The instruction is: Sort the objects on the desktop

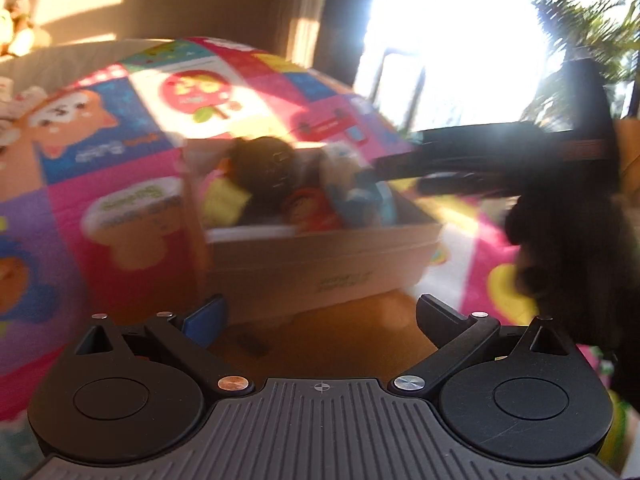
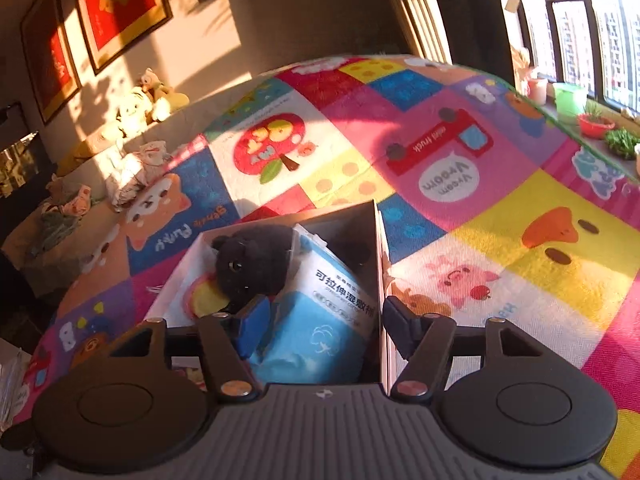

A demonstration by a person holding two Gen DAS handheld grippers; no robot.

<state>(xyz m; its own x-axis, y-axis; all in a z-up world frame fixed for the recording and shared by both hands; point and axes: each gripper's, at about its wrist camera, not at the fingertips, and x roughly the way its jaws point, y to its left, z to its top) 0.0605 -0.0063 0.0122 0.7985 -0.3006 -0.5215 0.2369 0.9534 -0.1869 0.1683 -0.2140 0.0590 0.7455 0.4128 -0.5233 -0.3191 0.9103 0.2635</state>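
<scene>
Between the blue-padded fingers of the right hand-held gripper [image 2: 318, 322] a blue and white wipes packet [image 2: 320, 312] is seen, lying in the cardboard box [image 2: 188, 276] just below; the jaws are parted and neither pad presses on the packet, so it is released. Beside the packet, a black plush toy [image 2: 252, 264] is propped against the box's inner wall, with a yellow and pink soft item [image 2: 204, 298] at its left. The box is set on a bright patchwork play mat [image 2: 500, 208].

From the left wrist view, the left hand-held gripper [image 1: 320, 312] is held wide open with nothing between its fingers, over an orange patch of the mat in front of the box [image 1: 320, 256]. The toys inside are blurred, and a red figure [image 1: 308, 208] can be made out among them. The right hand-held gripper [image 1: 400, 168] is seen dark against the window glare, reaching over the box's far right corner.
</scene>
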